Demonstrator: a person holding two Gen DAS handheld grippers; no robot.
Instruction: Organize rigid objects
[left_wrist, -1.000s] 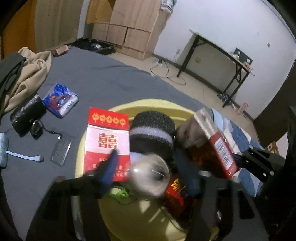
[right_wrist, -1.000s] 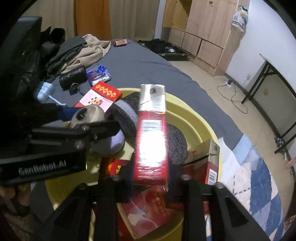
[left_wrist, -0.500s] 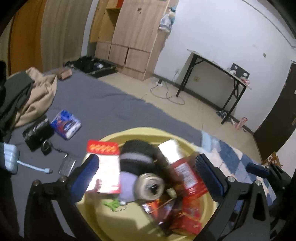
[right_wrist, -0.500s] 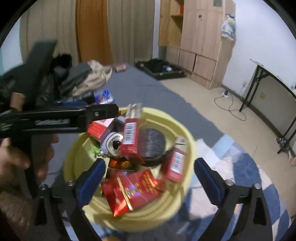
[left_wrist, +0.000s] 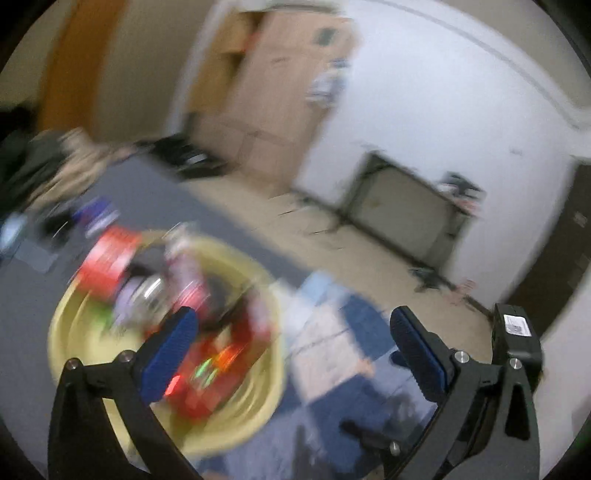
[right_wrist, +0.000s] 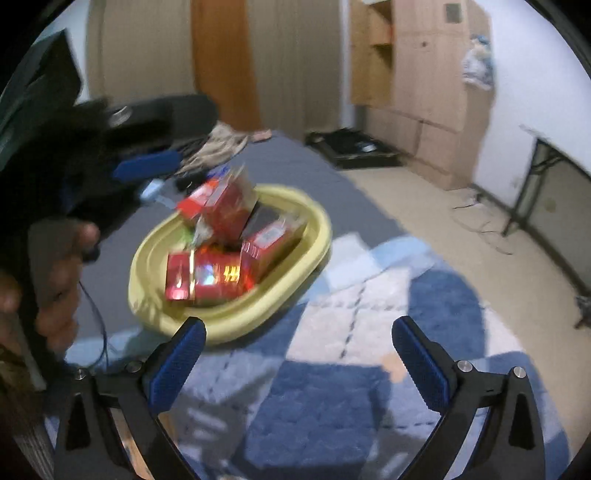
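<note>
Red boxes (right_wrist: 221, 258) heaped in yellow basin (right_wrist: 295, 273), sharp only in right view; both hand-held grippers (left_wrist: 295, 354) (right_wrist: 299, 365) wide, empty.

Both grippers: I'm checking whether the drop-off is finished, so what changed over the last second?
The left gripper let go of the round object, the right gripper released the red box; both opened and pulled back from the yellow basin. The basin stays on the grey bed, still full.

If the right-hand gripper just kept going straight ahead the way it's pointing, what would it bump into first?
Probably the blue-and-white checked rug. The right gripper is open and empty, tilted downward, and only rug shows between its fingers. The yellow basin of red boxes sits left of that line. Depth is hard to judge.
</note>
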